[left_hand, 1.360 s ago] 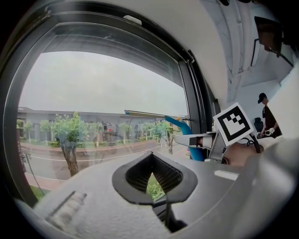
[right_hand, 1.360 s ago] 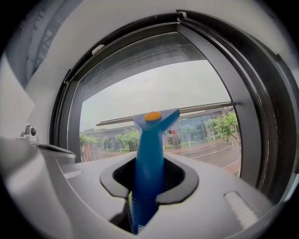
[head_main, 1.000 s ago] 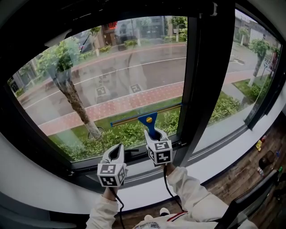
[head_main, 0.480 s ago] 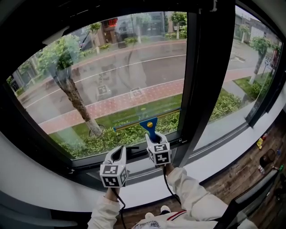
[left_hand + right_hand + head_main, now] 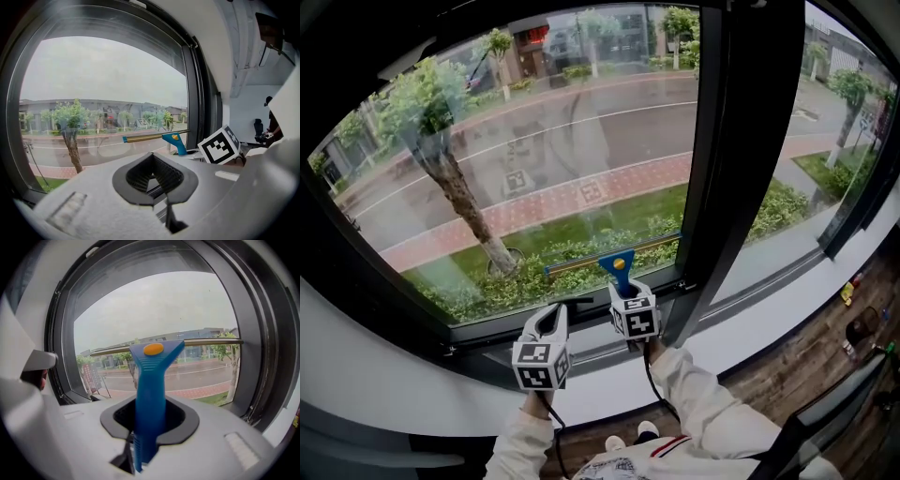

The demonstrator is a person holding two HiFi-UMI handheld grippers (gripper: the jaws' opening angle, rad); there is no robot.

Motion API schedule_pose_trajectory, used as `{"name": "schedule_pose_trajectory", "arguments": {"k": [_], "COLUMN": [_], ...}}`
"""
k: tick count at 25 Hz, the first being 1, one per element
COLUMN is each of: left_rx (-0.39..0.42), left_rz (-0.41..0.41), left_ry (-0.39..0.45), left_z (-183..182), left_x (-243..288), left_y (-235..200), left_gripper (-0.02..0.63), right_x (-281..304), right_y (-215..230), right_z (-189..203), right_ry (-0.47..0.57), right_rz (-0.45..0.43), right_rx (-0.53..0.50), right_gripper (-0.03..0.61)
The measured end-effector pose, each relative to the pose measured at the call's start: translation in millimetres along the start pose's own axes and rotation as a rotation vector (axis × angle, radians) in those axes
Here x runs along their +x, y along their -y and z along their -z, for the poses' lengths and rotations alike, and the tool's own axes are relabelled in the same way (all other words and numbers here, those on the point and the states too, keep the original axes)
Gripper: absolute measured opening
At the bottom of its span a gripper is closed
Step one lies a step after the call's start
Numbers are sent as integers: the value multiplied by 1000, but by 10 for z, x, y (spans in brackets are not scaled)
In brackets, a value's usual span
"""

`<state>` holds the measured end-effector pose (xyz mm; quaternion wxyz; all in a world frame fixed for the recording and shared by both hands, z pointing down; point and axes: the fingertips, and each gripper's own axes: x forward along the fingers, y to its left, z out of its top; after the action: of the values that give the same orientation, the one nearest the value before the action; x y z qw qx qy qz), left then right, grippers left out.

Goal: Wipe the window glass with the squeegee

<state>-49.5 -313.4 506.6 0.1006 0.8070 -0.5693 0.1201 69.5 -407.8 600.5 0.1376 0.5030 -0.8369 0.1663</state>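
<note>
A blue-handled squeegee (image 5: 617, 263) with a brass blade bar (image 5: 609, 255) rests against the lower part of the window glass (image 5: 544, 159), close to the bottom frame. My right gripper (image 5: 628, 292) is shut on its handle (image 5: 149, 399), and the bar (image 5: 206, 342) runs across the pane ahead of it. My left gripper (image 5: 549, 323) hangs lower left of the squeegee, near the sill, shut with nothing between its jaws. In the left gripper view the squeegee (image 5: 175, 139) and the right gripper's marker cube (image 5: 220, 145) show to the right.
A thick black mullion (image 5: 733, 150) stands just right of the squeegee, with a second pane (image 5: 825, 112) beyond it. The black lower frame (image 5: 572, 319) and white sill (image 5: 741, 323) run under the glass. Wooden floor (image 5: 825, 366) lies at the lower right.
The squeegee and right gripper have slid down the glass toward the bottom frame. The left gripper has stayed about where it was, shifting slightly right.
</note>
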Motion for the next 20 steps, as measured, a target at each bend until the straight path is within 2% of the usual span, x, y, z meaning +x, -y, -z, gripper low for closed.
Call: {"name": "schedule_pose_trajectory", "arguments": {"k": [20], "left_rx": [-20], "left_rz": [12], "left_ry": [-43], "left_z": [223], "left_x": [28], "left_y": [-6], "left_gripper": [3], "right_x": [103], "right_y": [124], "right_z": [664], "right_ry": [-139], "right_rz": [41], "right_rx": [25], "right_gripper": [97]}}
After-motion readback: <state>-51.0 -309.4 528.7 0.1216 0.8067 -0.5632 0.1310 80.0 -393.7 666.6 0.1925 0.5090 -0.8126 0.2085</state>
